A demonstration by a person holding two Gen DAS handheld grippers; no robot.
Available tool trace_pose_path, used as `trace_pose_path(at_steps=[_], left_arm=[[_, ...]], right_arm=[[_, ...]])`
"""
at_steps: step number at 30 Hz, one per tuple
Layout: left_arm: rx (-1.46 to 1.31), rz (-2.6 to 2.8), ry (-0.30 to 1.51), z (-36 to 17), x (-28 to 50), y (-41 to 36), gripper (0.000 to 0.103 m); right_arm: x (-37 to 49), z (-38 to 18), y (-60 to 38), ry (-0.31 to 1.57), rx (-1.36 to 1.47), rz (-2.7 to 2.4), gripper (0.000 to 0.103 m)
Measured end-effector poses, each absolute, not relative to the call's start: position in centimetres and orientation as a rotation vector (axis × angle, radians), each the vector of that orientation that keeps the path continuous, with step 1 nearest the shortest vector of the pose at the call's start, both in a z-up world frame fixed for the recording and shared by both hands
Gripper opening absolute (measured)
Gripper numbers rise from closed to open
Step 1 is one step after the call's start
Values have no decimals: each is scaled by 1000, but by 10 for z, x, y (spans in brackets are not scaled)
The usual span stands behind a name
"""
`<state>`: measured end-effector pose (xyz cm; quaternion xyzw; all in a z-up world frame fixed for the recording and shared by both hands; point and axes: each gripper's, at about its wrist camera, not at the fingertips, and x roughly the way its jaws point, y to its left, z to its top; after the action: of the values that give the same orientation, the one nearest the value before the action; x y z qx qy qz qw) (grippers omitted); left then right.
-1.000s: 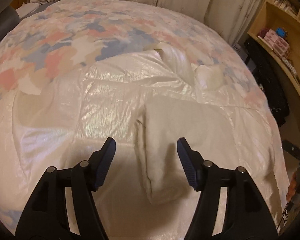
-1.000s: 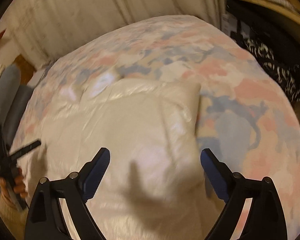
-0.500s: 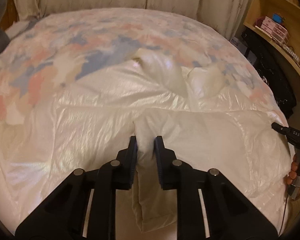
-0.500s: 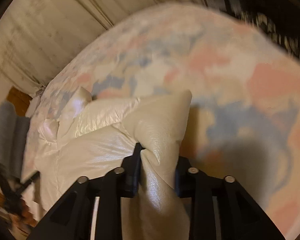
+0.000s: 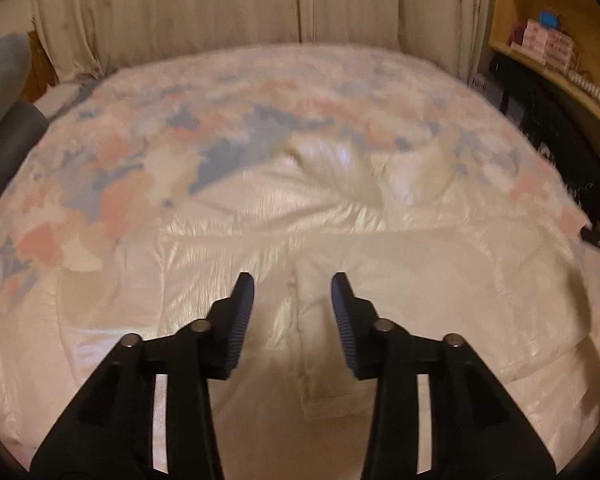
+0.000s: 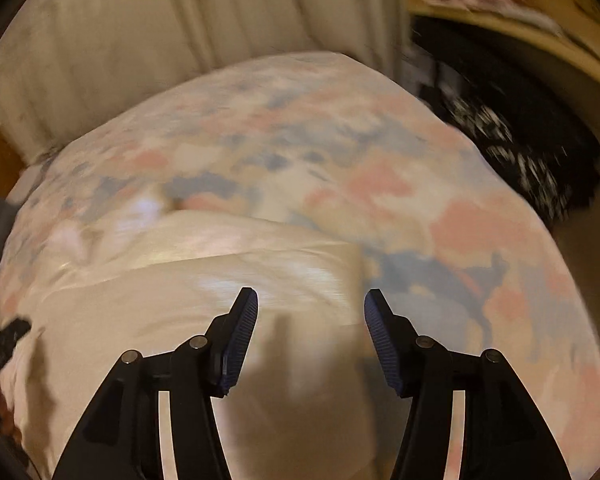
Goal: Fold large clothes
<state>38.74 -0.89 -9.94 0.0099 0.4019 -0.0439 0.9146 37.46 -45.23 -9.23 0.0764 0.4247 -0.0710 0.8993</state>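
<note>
Blur smeared the right view, so the shelf at 1 o'clock was hard to make out. Both the left hand-held gripper and right hand-held gripper gaped wide, empty, over the cream jacket spread on the floral bed.

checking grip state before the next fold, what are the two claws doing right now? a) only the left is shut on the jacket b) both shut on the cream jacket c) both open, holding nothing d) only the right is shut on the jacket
c: the left claw and right claw each show a wide gap between their blue pads, with the cream puffer jacket lying flat on the floral bedspread beneath.
</note>
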Motion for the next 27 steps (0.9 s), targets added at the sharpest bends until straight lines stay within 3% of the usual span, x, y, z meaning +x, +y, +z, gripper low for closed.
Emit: trace_pose_path(at_steps=[4, 11, 18, 27], left_arm=[[-43, -150, 843, -97, 390, -27, 38], [-1, -118, 965, -146, 407, -66, 35], [2, -116, 982, -165, 406, -42, 35], [-25, -93, 991, -162, 397, -30, 35]], right_arm=[[384, -97, -379, 939, 145, 17, 56], [390, -149, -305, 1044, 78, 99, 56], [370, -156, -387, 1029, 7, -113, 56], [338, -153, -469, 1021, 201, -237, 57]])
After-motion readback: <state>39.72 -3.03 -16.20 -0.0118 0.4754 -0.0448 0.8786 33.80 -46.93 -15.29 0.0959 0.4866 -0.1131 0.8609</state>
